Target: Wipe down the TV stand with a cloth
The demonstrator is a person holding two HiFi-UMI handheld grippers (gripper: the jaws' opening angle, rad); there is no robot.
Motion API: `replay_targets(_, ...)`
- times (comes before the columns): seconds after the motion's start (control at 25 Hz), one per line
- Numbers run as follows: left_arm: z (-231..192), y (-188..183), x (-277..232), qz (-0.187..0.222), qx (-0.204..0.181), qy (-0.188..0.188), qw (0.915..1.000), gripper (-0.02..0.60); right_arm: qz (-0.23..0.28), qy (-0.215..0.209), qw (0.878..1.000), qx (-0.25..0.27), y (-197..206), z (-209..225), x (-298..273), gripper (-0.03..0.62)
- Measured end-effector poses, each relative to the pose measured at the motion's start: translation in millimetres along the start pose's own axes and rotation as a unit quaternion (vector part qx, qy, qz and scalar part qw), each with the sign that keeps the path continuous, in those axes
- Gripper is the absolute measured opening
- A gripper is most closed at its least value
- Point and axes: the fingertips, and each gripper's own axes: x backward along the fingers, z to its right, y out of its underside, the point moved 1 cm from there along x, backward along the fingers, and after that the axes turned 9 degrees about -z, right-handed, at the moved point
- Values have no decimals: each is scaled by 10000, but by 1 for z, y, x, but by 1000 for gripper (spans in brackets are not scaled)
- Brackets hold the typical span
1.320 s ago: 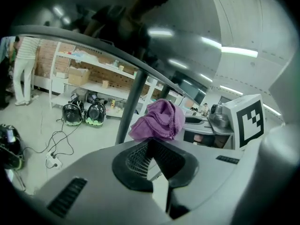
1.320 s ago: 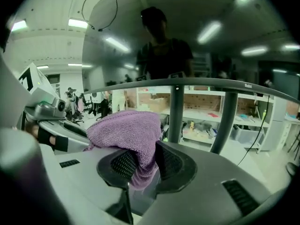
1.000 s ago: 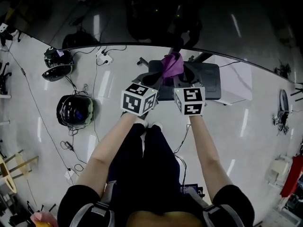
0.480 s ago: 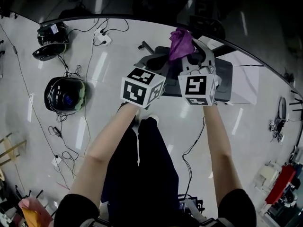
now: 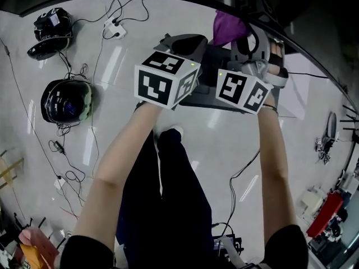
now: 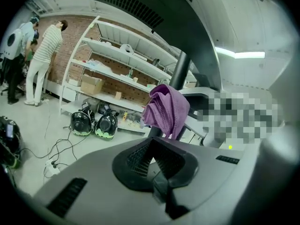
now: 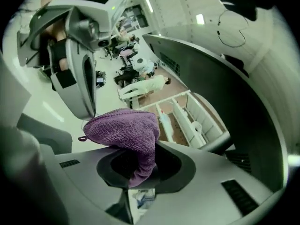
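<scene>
A purple cloth (image 5: 227,27) hangs bunched from my right gripper (image 5: 247,37), which is shut on it. In the right gripper view the cloth (image 7: 126,130) drapes over the jaws and down between them. My left gripper (image 5: 185,42) is held just left of it, jaws together with nothing in them. In the left gripper view the cloth (image 6: 166,108) hangs ahead in front of the stand's dark post (image 6: 180,71). The stand's dark grey base (image 5: 205,101) lies on the floor below both grippers. The dark TV panel (image 7: 211,78) curves overhead.
Two black helmets (image 5: 67,101) (image 5: 47,24) lie on the pale floor at the left among loose cables and a power strip (image 5: 115,29). White shelving (image 6: 117,74) with boxes stands far back, people (image 6: 44,55) beside it.
Both grippers have risen and moved forward towards the TV, carrying the cloth up with them. The head view has shifted, so the floor items have slid to the upper left.
</scene>
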Motion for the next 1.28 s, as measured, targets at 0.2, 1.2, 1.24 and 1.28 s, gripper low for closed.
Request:
replay_targets(0.2,-8,-19,-6,145,-117,-34,9998,6,-38,475,9977,475,2,15,-6,98)
replay_targets(1.2,-45,57,-32,-483,179,-236,9984,6,-780,-914,9906,647,44,-102,-63,98)
replay_targets(1.24,-48,60,-32,-503,190,-251,9982,6,-838,-984,9896,638,45,-106,-65,98)
replay_targets(1.28,-51,62,-32,-519,209,-264,9981,6,-895,-1042,9885,627,46,-110,-67,98)
